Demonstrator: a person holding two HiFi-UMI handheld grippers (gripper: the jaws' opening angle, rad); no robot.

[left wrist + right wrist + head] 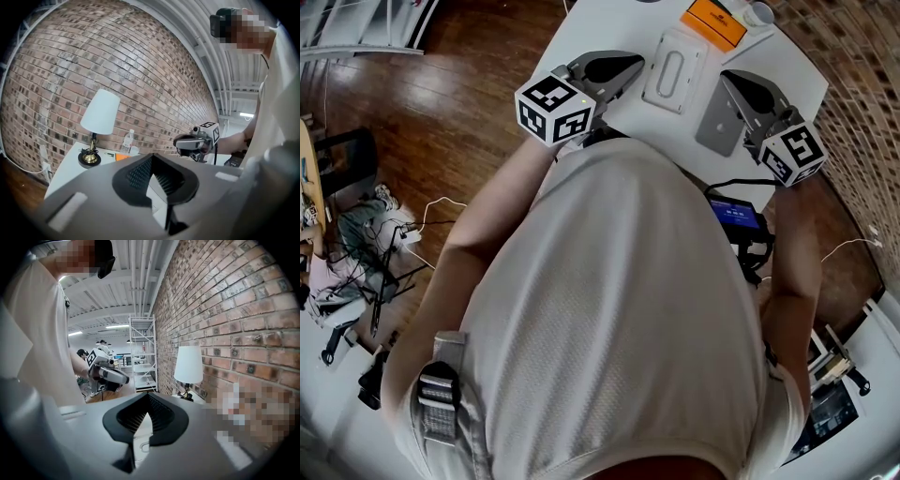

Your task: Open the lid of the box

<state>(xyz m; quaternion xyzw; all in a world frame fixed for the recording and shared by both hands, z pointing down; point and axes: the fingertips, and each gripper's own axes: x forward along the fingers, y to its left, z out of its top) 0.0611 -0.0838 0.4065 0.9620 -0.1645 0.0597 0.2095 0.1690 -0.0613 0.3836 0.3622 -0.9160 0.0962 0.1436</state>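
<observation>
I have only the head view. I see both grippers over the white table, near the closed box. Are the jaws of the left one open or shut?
Observer: Shut. In its own view the left gripper has its jaws together, with nothing between them.
Operator: And the right one?
Observer: The right gripper is also shut and empty.
Operator: Does anything stand beyond the top edge of my picture?
Observer: Yes, a lamp with a white shade stands on the white table, by the brick wall.
</observation>
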